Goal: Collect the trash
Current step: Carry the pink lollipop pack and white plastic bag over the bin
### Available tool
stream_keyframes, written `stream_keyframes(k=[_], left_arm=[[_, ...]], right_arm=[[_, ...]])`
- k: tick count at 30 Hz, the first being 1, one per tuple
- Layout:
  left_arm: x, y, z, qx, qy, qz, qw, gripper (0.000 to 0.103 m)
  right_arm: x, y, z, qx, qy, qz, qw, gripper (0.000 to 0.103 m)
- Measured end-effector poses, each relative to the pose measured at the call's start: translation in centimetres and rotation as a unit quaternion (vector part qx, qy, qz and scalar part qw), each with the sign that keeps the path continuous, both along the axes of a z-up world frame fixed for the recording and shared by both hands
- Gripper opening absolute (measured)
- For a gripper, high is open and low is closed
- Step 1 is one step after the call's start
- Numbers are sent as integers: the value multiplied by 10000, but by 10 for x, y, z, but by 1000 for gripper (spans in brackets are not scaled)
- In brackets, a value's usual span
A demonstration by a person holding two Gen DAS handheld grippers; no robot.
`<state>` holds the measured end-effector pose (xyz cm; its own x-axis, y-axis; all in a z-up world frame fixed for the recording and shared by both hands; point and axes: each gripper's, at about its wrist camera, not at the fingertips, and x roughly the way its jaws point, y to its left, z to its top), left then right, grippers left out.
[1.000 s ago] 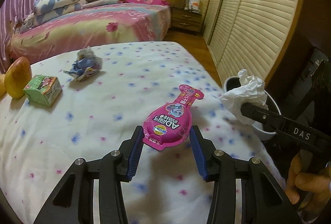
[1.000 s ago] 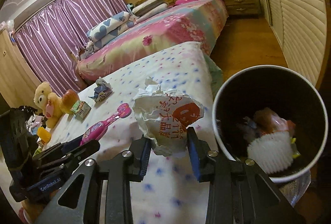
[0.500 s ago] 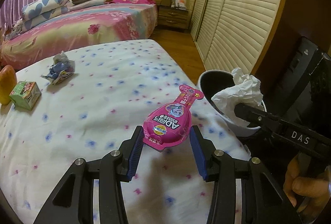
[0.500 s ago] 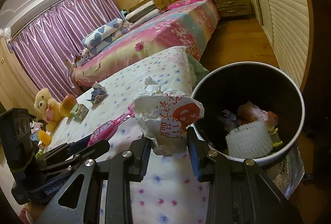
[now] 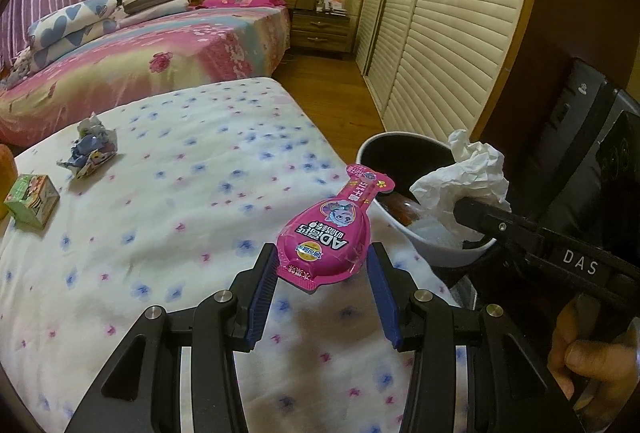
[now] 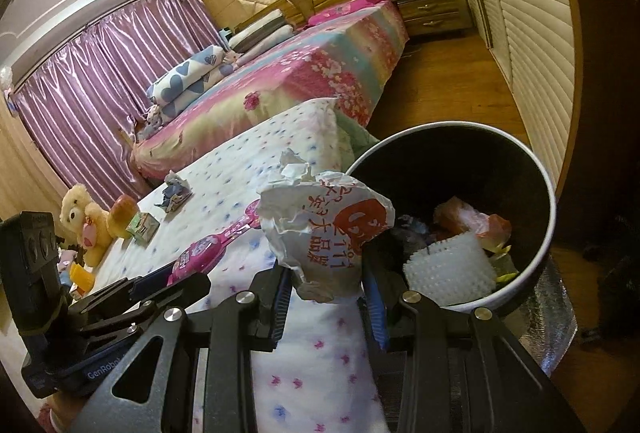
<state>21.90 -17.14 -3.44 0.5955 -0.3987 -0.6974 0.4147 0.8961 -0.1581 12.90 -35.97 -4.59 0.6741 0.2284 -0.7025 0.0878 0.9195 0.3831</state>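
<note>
Wrapper [image 5: 326, 233] and paper [image 6: 324, 229] have both drifted nearer the bin [image 6: 536, 169] — each still pinched, left gripper [image 5: 322, 265] and right gripper [image 6: 326, 297]. Wrapper's long axis runs away from the fingers, its narrow end toward the bin.

Two wrist cameras look steeply down along their fingers, close over the flowered bed [image 5: 168, 201] (both catch the bin [image 6: 536, 265]).

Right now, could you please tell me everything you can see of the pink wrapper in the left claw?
The pink wrapper is a glossy plastic pack, bulb-shaped with a narrow neck, printed with a cartoon face and white lettering. The left claw grips its wide end between blue pads; it hangs above the flowered bedspread, neck pointing toward the bin.
</note>
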Motion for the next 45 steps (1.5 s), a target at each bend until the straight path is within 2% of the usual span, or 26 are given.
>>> stream_keyframes(k=[23, 45], left_arm=[[10, -46, -1, 63, -28, -323, 9995, 44], [32, -87, -4, 227, -91, -472, 9986, 44]], right_arm=[[-7, -40, -4, -60, 106, -463, 9989, 34], [10, -66, -11, -206, 239, -614, 9976, 34]])
